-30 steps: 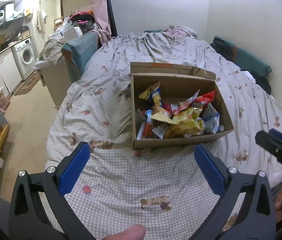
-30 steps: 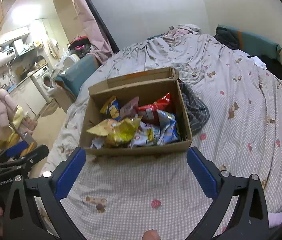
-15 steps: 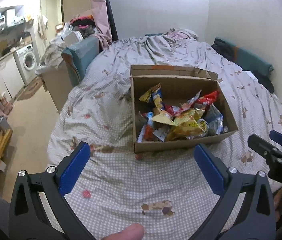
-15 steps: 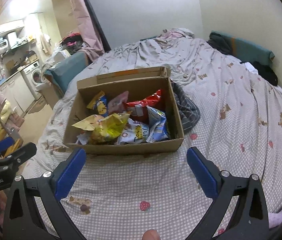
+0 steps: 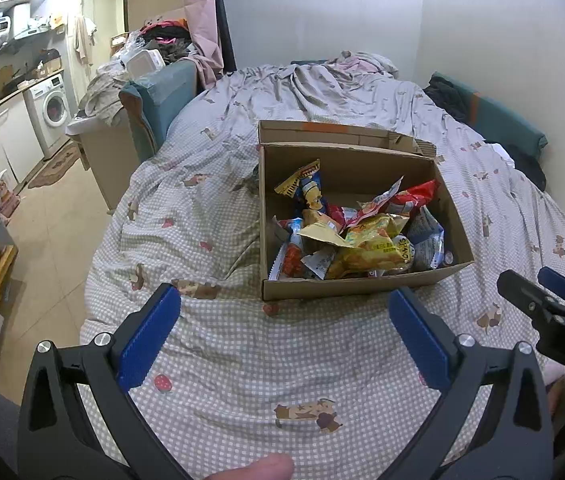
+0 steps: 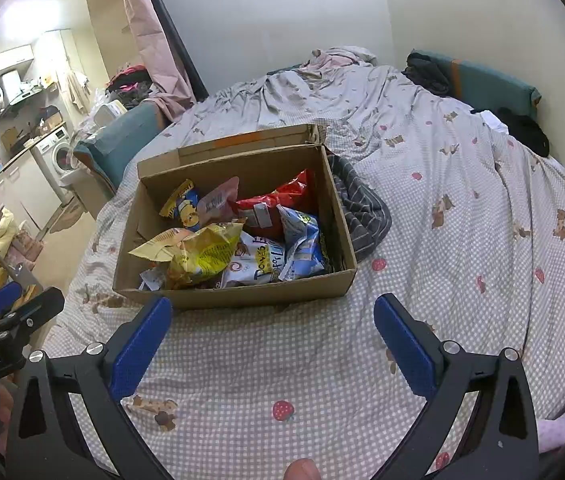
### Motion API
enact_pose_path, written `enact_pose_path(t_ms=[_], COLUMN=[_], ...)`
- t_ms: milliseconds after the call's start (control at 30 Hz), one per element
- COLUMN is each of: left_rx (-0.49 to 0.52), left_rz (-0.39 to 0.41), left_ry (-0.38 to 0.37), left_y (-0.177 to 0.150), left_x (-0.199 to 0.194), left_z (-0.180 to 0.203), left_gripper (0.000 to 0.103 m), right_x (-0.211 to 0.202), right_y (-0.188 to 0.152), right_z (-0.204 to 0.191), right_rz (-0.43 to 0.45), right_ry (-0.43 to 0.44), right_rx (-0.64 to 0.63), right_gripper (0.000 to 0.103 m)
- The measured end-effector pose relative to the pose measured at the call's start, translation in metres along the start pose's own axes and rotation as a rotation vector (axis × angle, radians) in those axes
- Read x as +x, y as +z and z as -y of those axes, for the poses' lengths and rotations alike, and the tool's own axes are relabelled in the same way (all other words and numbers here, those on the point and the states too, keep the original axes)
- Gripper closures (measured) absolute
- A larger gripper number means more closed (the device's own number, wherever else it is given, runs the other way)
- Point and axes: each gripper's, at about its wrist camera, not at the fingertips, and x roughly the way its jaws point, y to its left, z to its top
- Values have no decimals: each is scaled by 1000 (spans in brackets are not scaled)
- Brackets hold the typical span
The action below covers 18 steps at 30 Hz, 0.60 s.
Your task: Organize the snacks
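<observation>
Broadly, by label:
Bed: a checked grey-and-white cover [image 5: 242,344] printed with strawberries and small animals spreads over the whole mattress, rumpled toward the far wall.
Cardboard box: the open cardboard box [image 5: 356,286] [image 6: 242,294] sits on the bed cover, its back flap standing up, just beyond the tips of both tools.
Snacks: a loose heap of snack packets [image 5: 366,236] [image 6: 242,236] lies inside the box; a yellow bag, a red bag and a blue-and-white bag lie uppermost.
Striped cloth: a dark striped cloth [image 6: 362,208] lies on the bed against the box's right wall.
Left hand-held gripper: the left hand-held gripper [image 5: 284,330] is spread wide with nothing between its blue pads, held over the bed short of the box.
Right hand-held gripper: the right hand-held gripper [image 6: 272,338] is likewise wide apart and carries nothing.
Room: a washing machine [image 5: 54,106] stands under a kitchen counter at the far left; a teal armchair [image 5: 162,100] piled with clothes stands beside the bed; plain walls meet behind the bed.
Hard to make out: packets lower in the heap are covered by those on top; print is readable on only one bag; the lens edges cut off the room.
</observation>
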Motion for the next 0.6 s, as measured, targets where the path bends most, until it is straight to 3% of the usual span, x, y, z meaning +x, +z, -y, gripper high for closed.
enact_pose_path(t_ms=[600], left_rx=[-9], left_rz=[-4], left_ry=[-2], left_y=[-1], left_x=[1], left_z=[-1], left_gripper=[0], right_x=[2], right_y=[-1], right_z=[-1], right_rz=[-6], right_ry=[-11], right_rx=[-17], right_gripper=[0])
